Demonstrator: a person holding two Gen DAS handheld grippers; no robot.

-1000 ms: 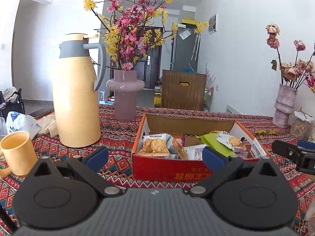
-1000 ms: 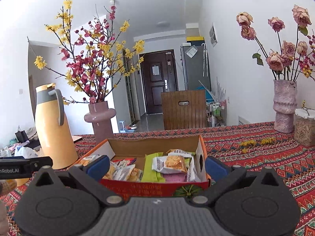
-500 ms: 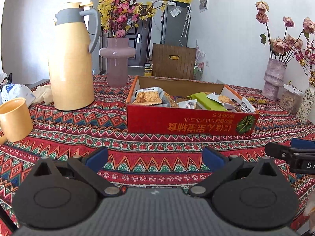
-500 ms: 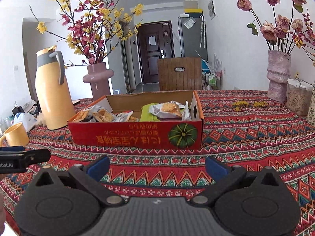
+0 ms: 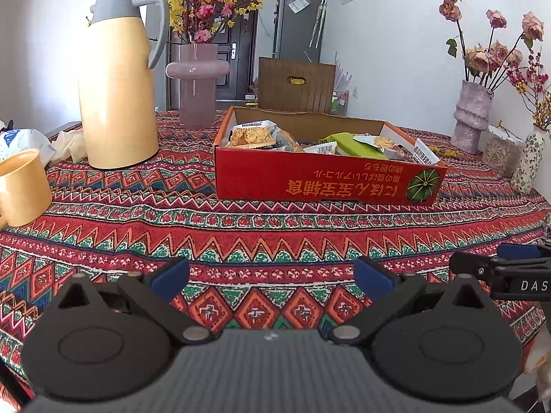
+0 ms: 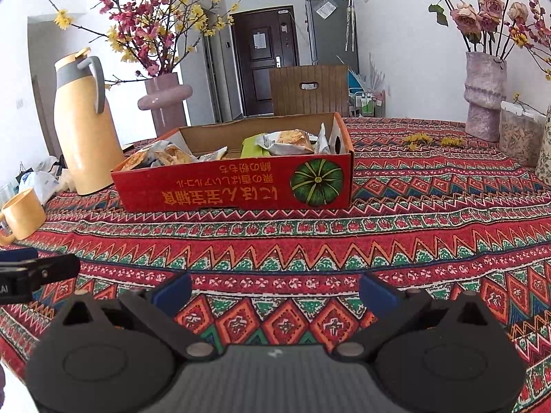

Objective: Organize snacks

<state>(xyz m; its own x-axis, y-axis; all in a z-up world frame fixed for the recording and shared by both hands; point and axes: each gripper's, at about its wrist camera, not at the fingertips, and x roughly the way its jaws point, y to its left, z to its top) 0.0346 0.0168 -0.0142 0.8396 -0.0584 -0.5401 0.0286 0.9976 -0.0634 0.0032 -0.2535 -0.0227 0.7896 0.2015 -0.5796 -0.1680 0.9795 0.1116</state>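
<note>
A shallow red cardboard box (image 5: 310,179) (image 6: 234,186) with a green pumpkin print stands on the patterned tablecloth. Several wrapped snacks lie inside it: cracker packets (image 5: 253,134) (image 6: 287,139) and a green packet (image 5: 351,143) (image 6: 253,148). My left gripper (image 5: 272,280) hangs open over the cloth well short of the box, nothing between its blue-padded fingers. My right gripper (image 6: 275,292) is also open and empty, equally far back from the box. Each gripper shows at the edge of the other's view.
A tall yellow thermos jug (image 5: 117,79) (image 6: 82,124) and a pink vase of blossom branches (image 5: 197,82) stand left of the box. A yellow mug (image 5: 20,186) (image 6: 24,213) sits near left. Vases and a jar (image 6: 520,134) line the right edge.
Both grippers have pulled back from above the box toward the near side of the table and dropped lower. The box now looks smaller and farther off. Both stay open.
</note>
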